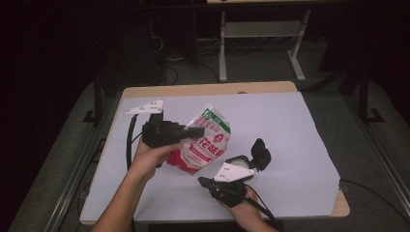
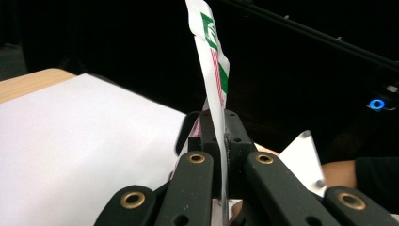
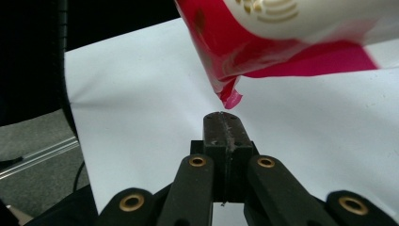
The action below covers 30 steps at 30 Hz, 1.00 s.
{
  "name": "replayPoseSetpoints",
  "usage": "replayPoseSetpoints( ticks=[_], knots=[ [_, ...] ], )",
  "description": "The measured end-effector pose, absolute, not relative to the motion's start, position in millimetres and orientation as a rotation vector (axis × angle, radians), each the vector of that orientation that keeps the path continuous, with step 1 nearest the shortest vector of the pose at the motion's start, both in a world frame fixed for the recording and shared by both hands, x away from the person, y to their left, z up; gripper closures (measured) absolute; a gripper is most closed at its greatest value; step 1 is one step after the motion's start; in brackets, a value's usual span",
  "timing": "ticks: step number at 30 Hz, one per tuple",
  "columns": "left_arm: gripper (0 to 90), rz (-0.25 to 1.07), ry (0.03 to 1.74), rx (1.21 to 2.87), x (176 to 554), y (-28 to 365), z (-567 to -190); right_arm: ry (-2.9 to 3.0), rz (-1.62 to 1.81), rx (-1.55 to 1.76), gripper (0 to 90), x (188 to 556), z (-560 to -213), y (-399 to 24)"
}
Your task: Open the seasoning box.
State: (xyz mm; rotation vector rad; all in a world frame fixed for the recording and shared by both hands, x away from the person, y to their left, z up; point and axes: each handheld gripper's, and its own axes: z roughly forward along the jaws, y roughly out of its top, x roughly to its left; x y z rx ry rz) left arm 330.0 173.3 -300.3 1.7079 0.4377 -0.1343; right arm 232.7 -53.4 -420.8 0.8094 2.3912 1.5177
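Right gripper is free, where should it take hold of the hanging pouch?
Likely the pouch's red bottom corner. It hangs free just above the shut right gripper, flat and thin. Open and come up from below. The left gripper pinches the upper edge.

Right gripper (image 3: pixel 225 117) jaws pressed together, empty, over white sheet (image 3: pixel 141 117); red pouch (image 3: pixel 263 42) corner hung just above jaw tips.
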Motion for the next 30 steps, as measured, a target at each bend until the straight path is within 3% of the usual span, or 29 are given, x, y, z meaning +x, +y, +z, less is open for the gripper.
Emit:
replayPoseSetpoints(
  ticks=[30],
  knots=[
    [89.9,0.046,0.464,1.752,363,176,-333,2.484,1.577,0.648,90.0,233,-415,-146]
  ],
)
